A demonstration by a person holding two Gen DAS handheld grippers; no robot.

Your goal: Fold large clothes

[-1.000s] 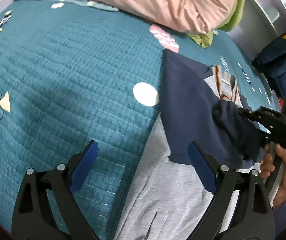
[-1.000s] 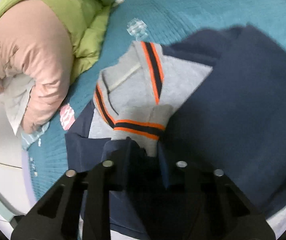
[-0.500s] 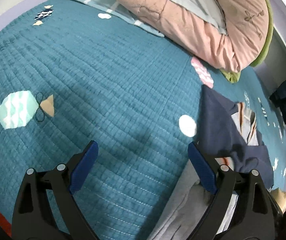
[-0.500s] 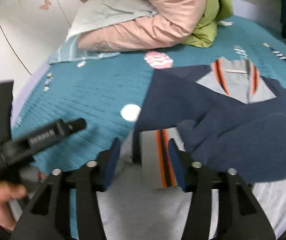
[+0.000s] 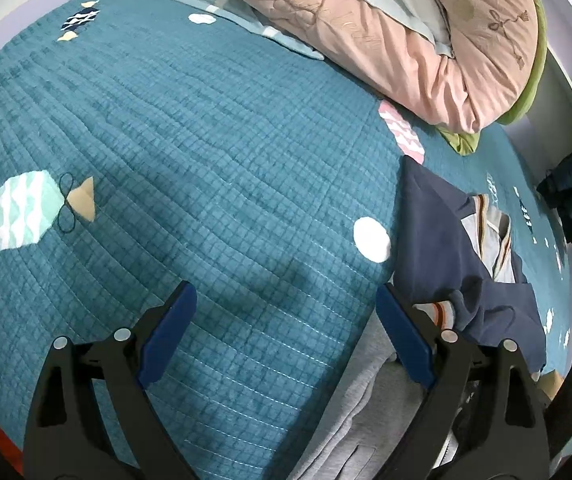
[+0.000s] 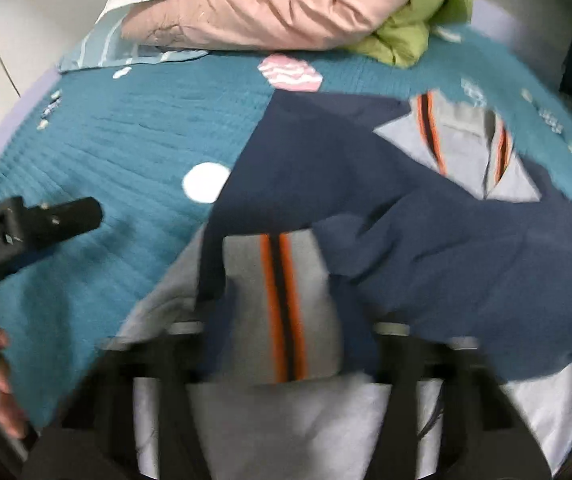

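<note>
Hovering over the teal quilted bedspread (image 5: 206, 152), my left claw (image 5: 286, 336) gapes empty beside the navy-and-grey striped sweatshirt (image 6: 426, 216); my right claw's (image 6: 286, 344) grip is blurred, so I cannot tell.

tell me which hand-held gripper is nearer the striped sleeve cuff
Right. The right hand-held gripper sits directly over the striped cuff; the left hand-held gripper hangs open over the teal quilt beside it.

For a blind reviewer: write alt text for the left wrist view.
The open left hand-held gripper, blue pads apart and holding nothing, hangs over a teal quilted bedspread. A navy and grey sweatshirt lies at right by the right pad, with a pink duvet piled at the far end.
</note>
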